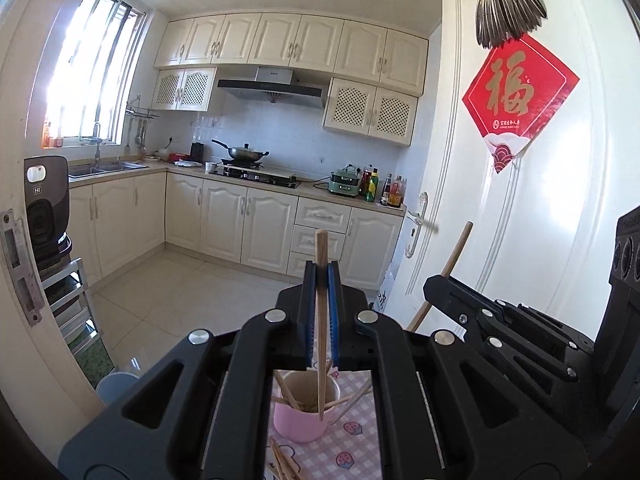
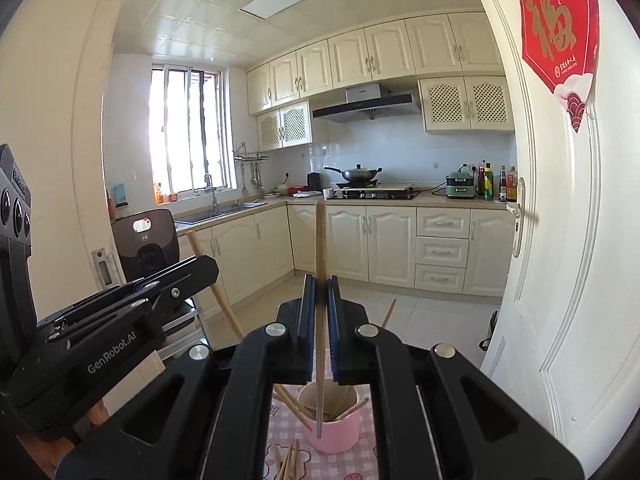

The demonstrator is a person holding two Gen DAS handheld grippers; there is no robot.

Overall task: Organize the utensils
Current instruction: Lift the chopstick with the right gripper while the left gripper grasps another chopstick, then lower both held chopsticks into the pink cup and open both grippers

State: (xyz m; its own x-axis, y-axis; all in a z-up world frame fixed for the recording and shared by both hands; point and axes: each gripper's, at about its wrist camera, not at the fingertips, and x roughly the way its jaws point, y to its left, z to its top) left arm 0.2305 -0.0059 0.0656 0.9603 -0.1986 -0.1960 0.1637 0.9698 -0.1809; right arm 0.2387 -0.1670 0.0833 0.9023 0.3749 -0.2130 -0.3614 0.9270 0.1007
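Two grippers hang side by side over a pink checked cloth (image 1: pixel 352 448), facing a kitchen. On it stands a pink cup (image 1: pixel 304 416) with several chopsticks leaning inside; more lie loose on the cloth (image 2: pixel 288 460). The left gripper (image 1: pixel 321 276) pinches one upright chopstick (image 1: pixel 321 344), its lower tip over the cup. The right gripper (image 2: pixel 320 288) likewise pinches a chopstick (image 2: pixel 320 240) above the cup.
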